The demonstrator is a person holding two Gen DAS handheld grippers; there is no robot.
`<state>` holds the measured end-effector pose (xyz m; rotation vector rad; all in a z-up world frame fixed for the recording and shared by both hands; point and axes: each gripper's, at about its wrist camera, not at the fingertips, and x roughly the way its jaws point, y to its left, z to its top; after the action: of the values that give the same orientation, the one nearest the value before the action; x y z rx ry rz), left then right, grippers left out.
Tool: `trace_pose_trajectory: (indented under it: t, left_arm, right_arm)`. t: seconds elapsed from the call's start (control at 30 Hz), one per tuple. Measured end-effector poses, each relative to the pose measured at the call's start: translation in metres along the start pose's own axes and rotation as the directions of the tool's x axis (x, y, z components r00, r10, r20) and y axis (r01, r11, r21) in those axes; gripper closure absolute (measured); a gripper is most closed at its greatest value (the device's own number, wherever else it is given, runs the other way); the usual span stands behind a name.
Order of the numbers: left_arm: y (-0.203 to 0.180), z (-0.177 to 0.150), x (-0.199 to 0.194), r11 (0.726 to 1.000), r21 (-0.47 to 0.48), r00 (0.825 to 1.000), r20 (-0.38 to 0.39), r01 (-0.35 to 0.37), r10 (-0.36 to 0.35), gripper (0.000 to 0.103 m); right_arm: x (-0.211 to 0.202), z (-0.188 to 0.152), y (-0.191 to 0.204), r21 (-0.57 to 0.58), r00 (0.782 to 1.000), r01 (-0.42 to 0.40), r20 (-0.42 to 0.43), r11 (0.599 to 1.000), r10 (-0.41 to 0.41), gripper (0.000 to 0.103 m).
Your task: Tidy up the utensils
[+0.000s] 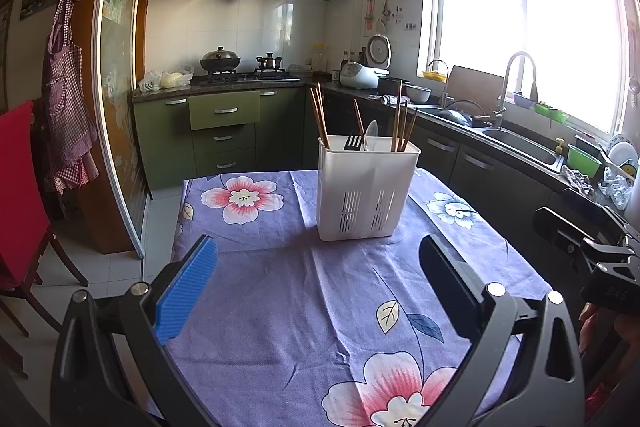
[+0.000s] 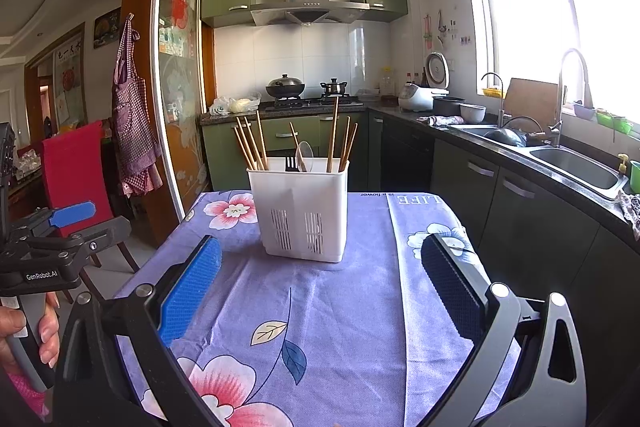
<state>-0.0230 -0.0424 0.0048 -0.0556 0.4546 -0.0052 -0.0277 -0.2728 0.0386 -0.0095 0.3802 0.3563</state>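
White utensil caddy upright at 12 o'clock on floral tablecloth, one black fork, one spoon, chopsticks too overlapped to count, left gripper and right gripper spread wide, empty, only right view shows a hand at 9 o'clock, printed "LIFE"

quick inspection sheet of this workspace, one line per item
surface: table under a purple flowered cloth, wrinkled
job's things: white holder upright on the cloth, holding chopsticks, a black fork and a pale spoon
clutter: nothing seen on the cloth besides the holder
grippers: left tool open, empty; right tool open, empty; both short of the holder
cables: nothing seen
surroundings: red chair, stove with pots, sink, bright window
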Motion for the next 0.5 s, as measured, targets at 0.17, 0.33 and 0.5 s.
trace_pose_trajectory:
  t: [0.17, 0.33, 0.5]
  left_arm:
    - [0.0000, -0.0001, 0.0002, 1.000, -0.003, 1.000, -0.001, 0.001, -0.001, 0.007]
    - [-0.0005, 0.0001, 0.0001, 1.000, 0.000, 1.000, -0.002, 0.004, -0.004, 0.007]
    - [0.0008, 0.0007, -0.0001, 1.000, -0.011, 1.000, 0.002, 0.001, -0.001, 0.007]
  right_arm:
    - [0.0006, -0.0003, 0.0008, 0.002, 1.000, -0.002, -0.002, 1.000, 0.002, 0.004]
    - [0.0032, -0.0004, -0.0005, 0.005, 1.000, -0.007, -0.005, 1.000, 0.007, 0.004]
    - [0.0038, -0.0010, 0.0006, 0.004, 1.000, -0.008, -0.006, 1.000, 0.008, 0.004]
